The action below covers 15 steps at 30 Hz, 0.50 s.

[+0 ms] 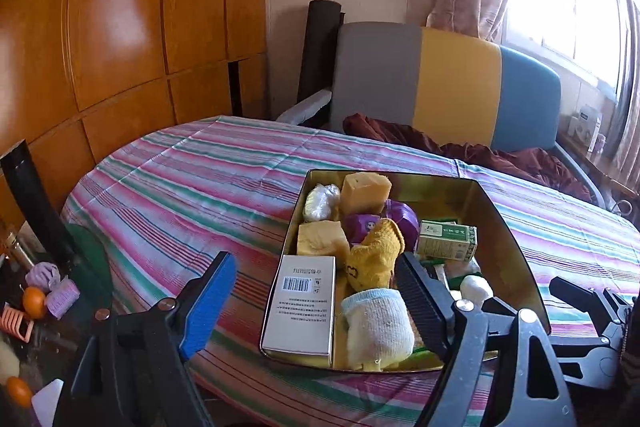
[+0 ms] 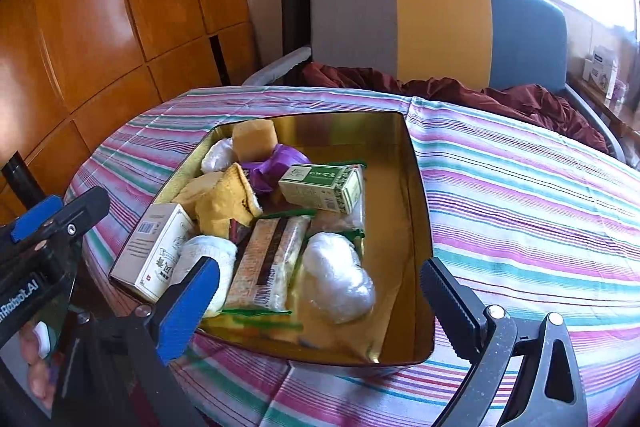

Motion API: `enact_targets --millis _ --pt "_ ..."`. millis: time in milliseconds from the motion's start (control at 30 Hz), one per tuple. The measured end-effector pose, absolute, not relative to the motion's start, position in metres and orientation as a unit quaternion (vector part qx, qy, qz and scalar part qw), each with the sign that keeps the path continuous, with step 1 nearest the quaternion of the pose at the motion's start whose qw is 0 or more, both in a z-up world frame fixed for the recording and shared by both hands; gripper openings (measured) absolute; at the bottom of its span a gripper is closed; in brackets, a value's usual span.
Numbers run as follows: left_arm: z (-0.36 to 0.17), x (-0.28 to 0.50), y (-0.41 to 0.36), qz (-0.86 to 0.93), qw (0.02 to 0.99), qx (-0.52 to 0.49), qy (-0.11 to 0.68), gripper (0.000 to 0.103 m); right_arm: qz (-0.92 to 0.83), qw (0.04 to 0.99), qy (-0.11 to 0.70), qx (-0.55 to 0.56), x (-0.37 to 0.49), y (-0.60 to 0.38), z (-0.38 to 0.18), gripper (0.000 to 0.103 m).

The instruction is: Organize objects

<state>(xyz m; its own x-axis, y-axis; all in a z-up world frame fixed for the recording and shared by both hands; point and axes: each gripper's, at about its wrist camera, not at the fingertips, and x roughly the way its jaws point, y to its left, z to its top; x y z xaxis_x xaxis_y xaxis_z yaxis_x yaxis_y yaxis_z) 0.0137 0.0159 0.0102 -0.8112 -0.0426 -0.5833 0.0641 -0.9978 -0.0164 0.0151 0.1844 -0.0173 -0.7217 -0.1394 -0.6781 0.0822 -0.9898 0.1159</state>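
Gold tin (image 2: 416,195) on a cloth (image 2: 520,195) striped pink, green, white. Inside: yellow sock (image 1: 376,255), purple wrapper (image 2: 276,163), green-and-white box (image 2: 324,187). Far chair (image 2: 440,27): grey, yellow, blue panels.

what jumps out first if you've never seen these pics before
The gold tin in the middle of the striped tablecloth, crammed with odds and ends: a yellow sock, a green box and a white box. Both grippers, left and right, hang open over its near edge, holding nothing. Behind the table stands a grey, yellow and blue chair.
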Motion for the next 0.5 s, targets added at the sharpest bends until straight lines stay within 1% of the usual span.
enact_targets --millis 100,367,500 --pt "0.0079 0.0130 0.0118 -0.949 0.025 0.314 0.030 0.079 -0.929 0.061 -0.037 0.363 0.0166 0.1817 -0.0157 0.101" --pt "0.0038 0.0121 0.0076 -0.946 0.019 0.320 0.037 0.079 -0.927 0.062 -0.032 0.369 0.0143 0.1764 -0.0172 0.101" --pt "0.0024 0.0115 0.0057 -0.947 0.021 0.318 0.038 0.075 -0.925 0.063 -0.030 0.373 0.0132 0.1742 -0.0191 0.101"
